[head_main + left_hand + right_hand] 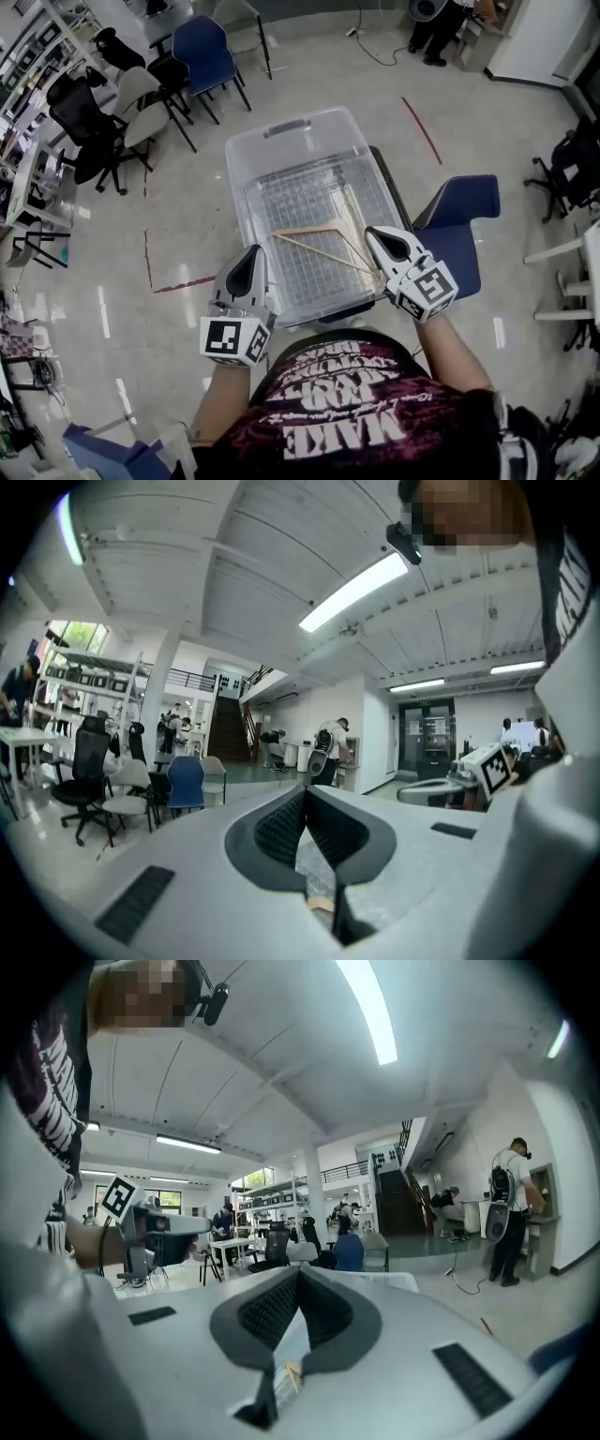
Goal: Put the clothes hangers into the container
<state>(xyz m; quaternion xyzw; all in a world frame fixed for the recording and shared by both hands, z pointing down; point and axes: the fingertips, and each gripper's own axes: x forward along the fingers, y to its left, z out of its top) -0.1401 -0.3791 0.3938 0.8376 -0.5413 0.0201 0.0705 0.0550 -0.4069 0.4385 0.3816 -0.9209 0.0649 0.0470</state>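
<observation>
A clear plastic container (pixel 291 136) stands on the floor in front of me. Wooden clothes hangers (pixel 323 246) lie inside it on the ribbed bottom, toward the near right corner. My left gripper (pixel 253 253) hovers over the container's near left edge, its jaws shut with nothing between them. Above the near right corner my right gripper (pixel 373 233) is also shut and empty, raised over the hangers. In the left gripper view the left gripper (pixel 305 791) points level into the room, tips together. The right gripper (pixel 298 1269) looks the same in its own view, tips closed.
A blue chair (pixel 459 220) stands right against the container's right side. Black and white office chairs (pixel 122 117) and another blue chair (pixel 208 52) are at the far left. A person (pixel 436 23) stands at the far end. Red tape lines (pixel 422 129) mark the floor.
</observation>
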